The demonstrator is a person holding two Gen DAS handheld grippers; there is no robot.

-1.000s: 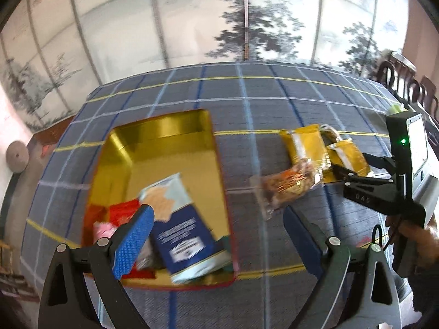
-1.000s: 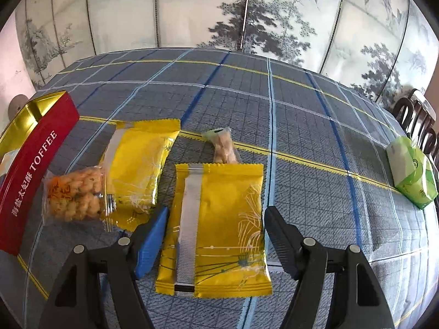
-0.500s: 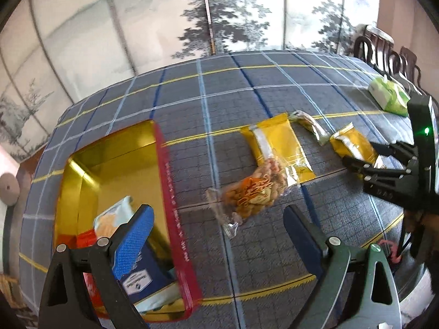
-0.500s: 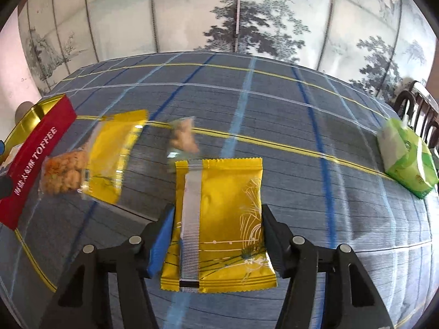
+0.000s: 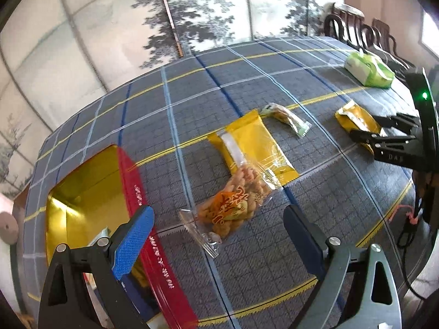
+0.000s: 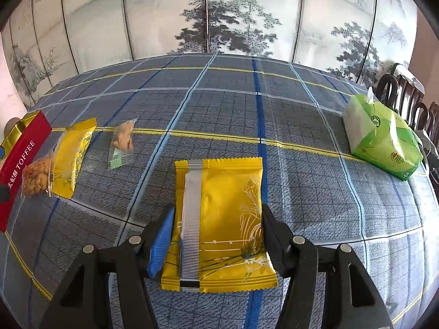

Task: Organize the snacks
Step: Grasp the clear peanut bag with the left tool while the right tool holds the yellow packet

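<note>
1. "TOFFEE" runs in white capitals along the red tin wall, beside Chinese characters too small to read.
2. "100%" sits in a round emblem on the green tissue pack.

Yellow packet with silver seam strip, between the blue-padded right gripper fingers; beyond it, grey-blue plaid tablecloth with yellow lines; far right, green-and-white tissue pack; far left, red-and-gold tin.

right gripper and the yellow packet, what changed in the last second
The right gripper closed its jaws onto the yellow packet, which lay loose between them a second ago. The left gripper, open and empty, swung from over the red toffee tin toward the clear biscuit bag. The other snacks stayed put.
</note>
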